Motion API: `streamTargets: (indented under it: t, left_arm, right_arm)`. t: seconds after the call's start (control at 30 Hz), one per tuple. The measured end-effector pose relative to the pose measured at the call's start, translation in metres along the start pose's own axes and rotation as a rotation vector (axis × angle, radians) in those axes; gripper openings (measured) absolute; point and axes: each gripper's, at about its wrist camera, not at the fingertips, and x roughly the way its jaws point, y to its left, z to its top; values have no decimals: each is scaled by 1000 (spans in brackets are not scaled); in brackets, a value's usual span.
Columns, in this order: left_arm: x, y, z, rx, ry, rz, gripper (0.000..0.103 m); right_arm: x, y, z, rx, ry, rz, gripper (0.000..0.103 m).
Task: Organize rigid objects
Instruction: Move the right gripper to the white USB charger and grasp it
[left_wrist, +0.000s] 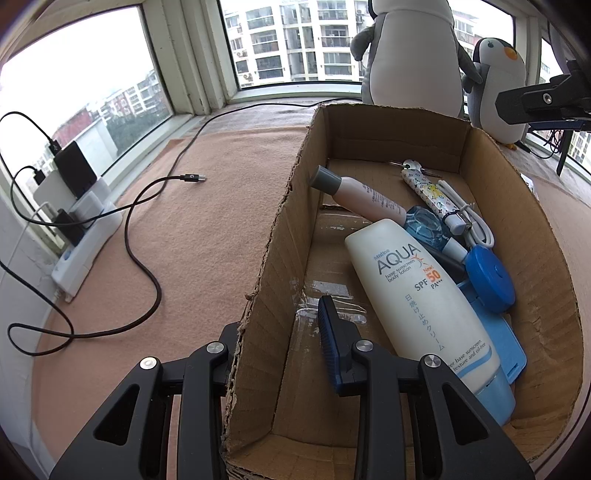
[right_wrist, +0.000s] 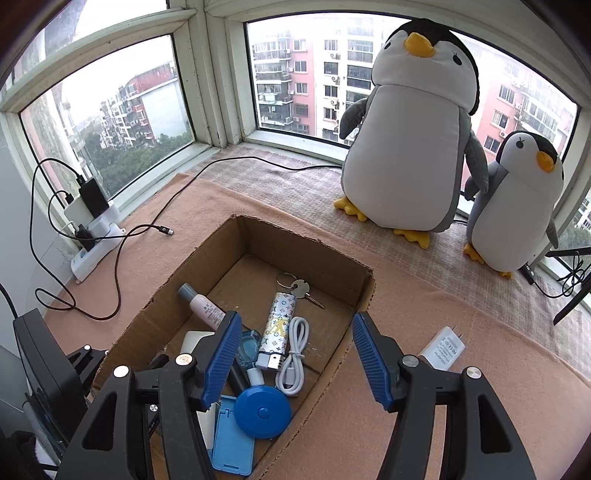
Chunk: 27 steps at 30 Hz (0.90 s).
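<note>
An open cardboard box (left_wrist: 535, 258) stands on the peach cloth. My left gripper (left_wrist: 277, 321) is shut on its left wall, one finger outside and the blue-padded finger (left_wrist: 328, 332) inside. In the box lie a white sunscreen bottle (left_wrist: 417, 295), a pink tube with a grey cap (left_wrist: 365, 199), a patterned lighter (left_wrist: 432, 192), a white cable (left_wrist: 476, 225), a round blue tape measure (left_wrist: 489, 277) and a flat blue stand (left_wrist: 498, 332). My right gripper (right_wrist: 295, 315) hovers open above the box (right_wrist: 258, 236), empty. A white charger plug (right_wrist: 443, 349) lies on the cloth right of the box.
Two plush penguins, a big one (right_wrist: 410, 147) and a small one (right_wrist: 517, 203), stand by the window at the back right. A power strip with chargers (right_wrist: 96, 236) sits at the left wall. A black cable (left_wrist: 147, 221) loops over the cloth left of the box.
</note>
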Motion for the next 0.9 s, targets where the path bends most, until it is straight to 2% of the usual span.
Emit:
streamTargets:
  t: [0.27,0.4,0.57,0.9]
  left_arm:
    - [0,0,0,0,0,1,29]
    - [0,0,0,1,0,1,29]
    - [0,0,0,1,0,2,29]
    - [-1,-1,-1,-1,0,2,29]
  right_arm:
    - [-9,-41,-5,62,9,-56,58]
    - [-10,-73,-10,129,24,-83,65]
    - [-9,-109,-17,202,39,-113,65]
    - [16,-160,-27,400,128,-78,65]
